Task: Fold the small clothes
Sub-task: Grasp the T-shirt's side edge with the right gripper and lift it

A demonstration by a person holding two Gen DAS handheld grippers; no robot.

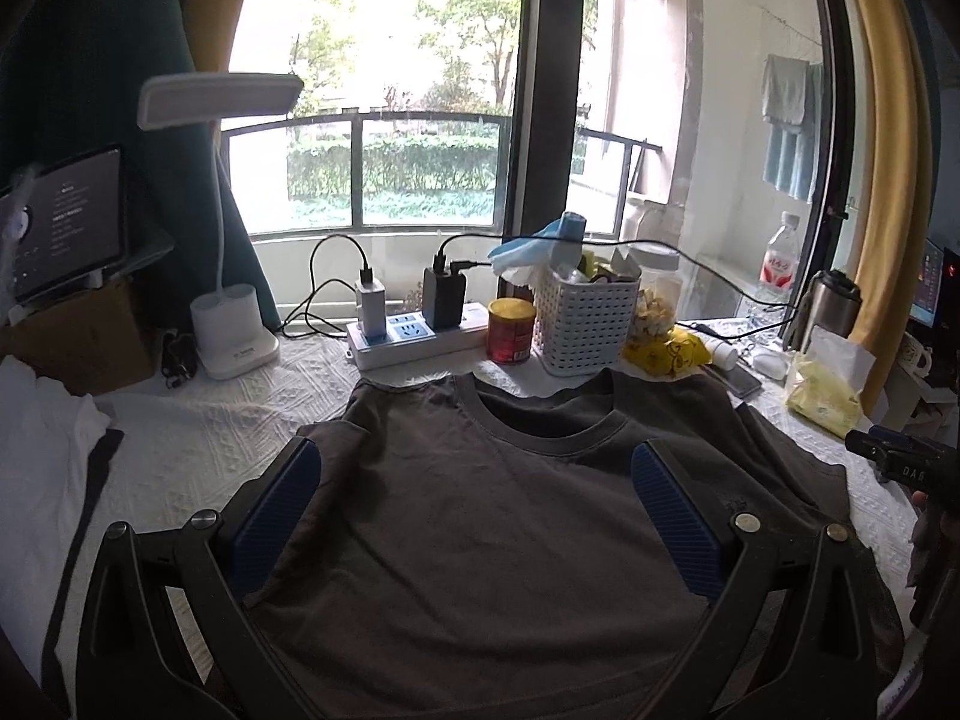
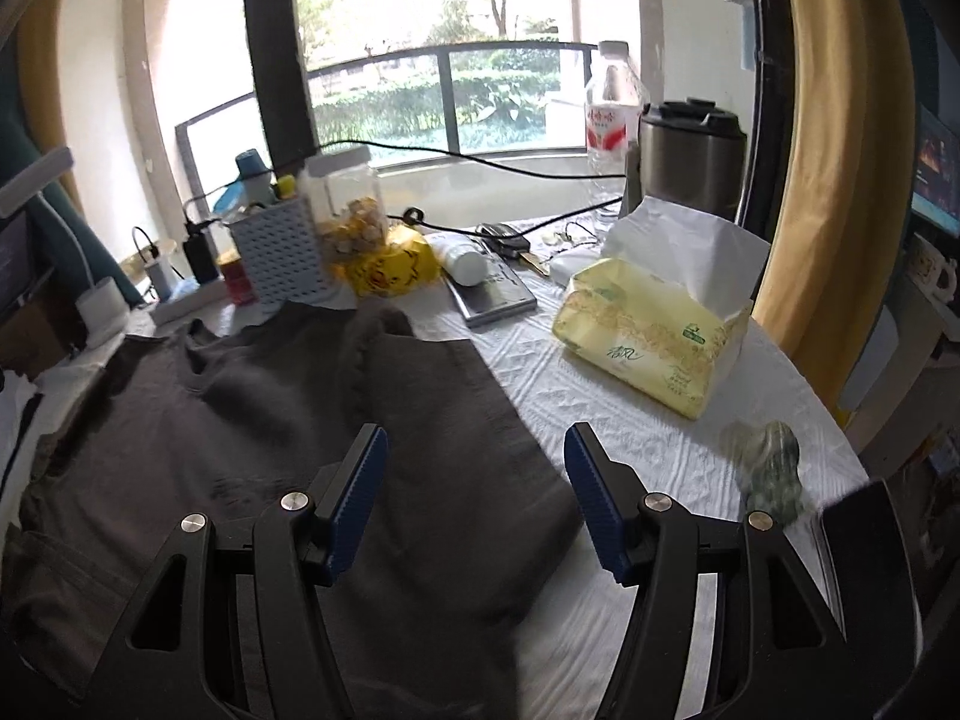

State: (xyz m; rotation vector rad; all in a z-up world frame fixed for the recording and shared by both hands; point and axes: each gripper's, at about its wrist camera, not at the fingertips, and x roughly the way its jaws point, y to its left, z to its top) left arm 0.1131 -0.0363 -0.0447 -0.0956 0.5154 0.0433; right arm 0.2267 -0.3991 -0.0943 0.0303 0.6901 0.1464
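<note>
Shirt [image 1: 480, 510] covers table centre. Far edge crowded: lamp base [image 1: 234, 339], power strip [image 1: 414, 339], can [image 1: 510, 330], basket [image 1: 585, 315] just behind collar. Right side: bare cloth strip [image 2: 600, 420] beside shirt passable; tissue pack [image 2: 654, 330] and figurine [image 2: 774, 468] bound it. White garment [image 1: 42, 450] occupies left.

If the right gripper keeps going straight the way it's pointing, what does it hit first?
Most likely the dark grey shirt, near its right edge; the open right gripper straddles that edge, with white tablecloth just beside. Depth is hard to judge.
</note>
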